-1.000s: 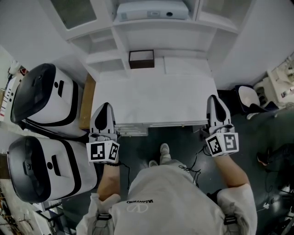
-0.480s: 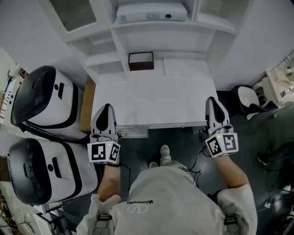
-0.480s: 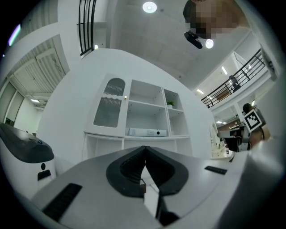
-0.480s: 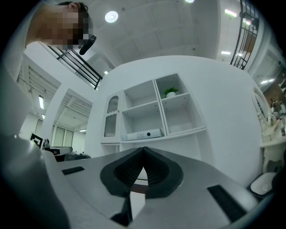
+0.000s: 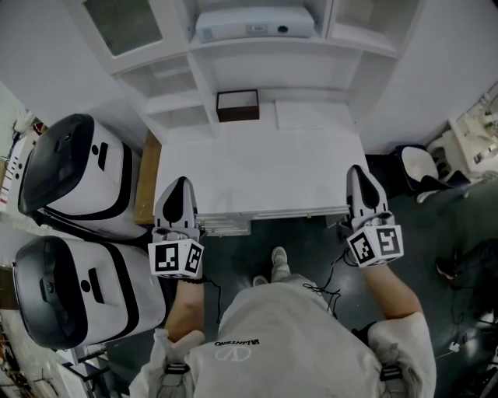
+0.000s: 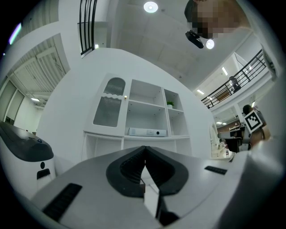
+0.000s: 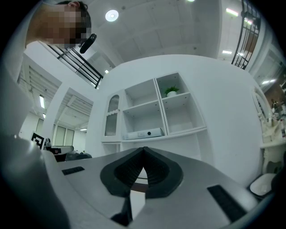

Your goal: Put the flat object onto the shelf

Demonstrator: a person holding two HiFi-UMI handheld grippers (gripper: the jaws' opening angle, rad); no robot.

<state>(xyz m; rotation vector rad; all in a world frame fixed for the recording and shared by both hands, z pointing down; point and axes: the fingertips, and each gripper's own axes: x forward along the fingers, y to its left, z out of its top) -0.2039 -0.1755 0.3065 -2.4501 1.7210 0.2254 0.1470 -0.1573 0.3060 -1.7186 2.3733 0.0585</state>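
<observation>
A flat white box-shaped device (image 5: 253, 22) lies on the upper shelf of the white shelf unit (image 5: 204, 74) at the back of the white desk (image 5: 257, 167); it also shows in the left gripper view (image 6: 147, 132) and the right gripper view (image 7: 144, 133). A small dark brown box (image 5: 238, 104) stands in a lower compartment. My left gripper (image 5: 179, 182) hovers at the desk's front left corner, shut and empty (image 6: 145, 148). At the front right corner my right gripper (image 5: 358, 171) is also shut with nothing in it (image 7: 144, 149).
Two large white-and-black machines (image 5: 74, 167) (image 5: 70, 288) stand left of the desk, with a wooden board (image 5: 148, 175) between them and it. A white seat or bin (image 5: 424, 167) sits on the dark floor at the right. The person's feet (image 5: 274, 263) are below the desk edge.
</observation>
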